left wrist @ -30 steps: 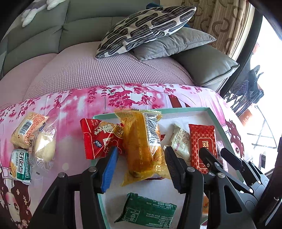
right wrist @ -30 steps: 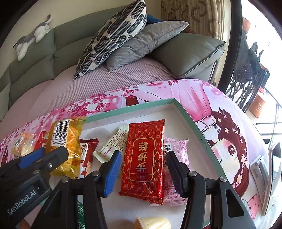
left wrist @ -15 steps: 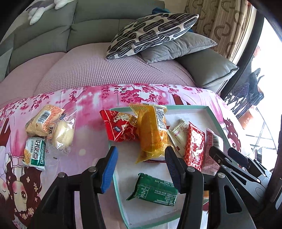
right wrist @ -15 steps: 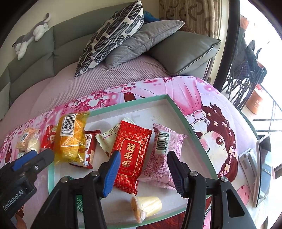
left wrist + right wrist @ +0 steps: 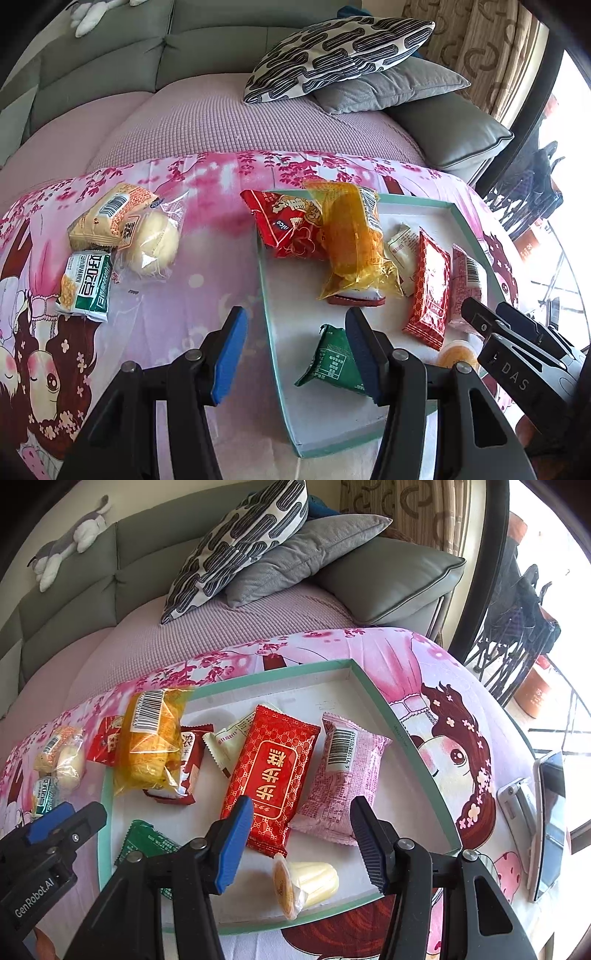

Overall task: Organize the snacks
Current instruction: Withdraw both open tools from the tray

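Note:
A shallow white tray with a teal rim [image 5: 266,295] [image 5: 417,746] lies on a pink cartoon cloth. In it lie a yellow bag [image 5: 351,240] [image 5: 147,738], a red packet [image 5: 288,225], a red-gold packet [image 5: 269,771] [image 5: 428,288], a pink packet [image 5: 343,775], a green packet [image 5: 332,362] and a jelly cup [image 5: 306,882]. Left of the tray lie a bun bag [image 5: 151,243], a cracker pack [image 5: 110,214] and a green-white pack [image 5: 86,288]. My left gripper [image 5: 295,354] is open and empty above the tray's left rim. My right gripper [image 5: 301,834] is open and empty above the tray's near part.
A grey sofa with a lilac cover [image 5: 240,122] stands behind the table, with a patterned pillow [image 5: 340,55] and a grey one [image 5: 388,88]. A phone on a stand [image 5: 546,823] lies at the table's right edge. A window and balcony are at the right.
Both grippers have pulled back and up from the tray, open and empty. The left view has swung left, so the three snacks on the cloth show more fully.

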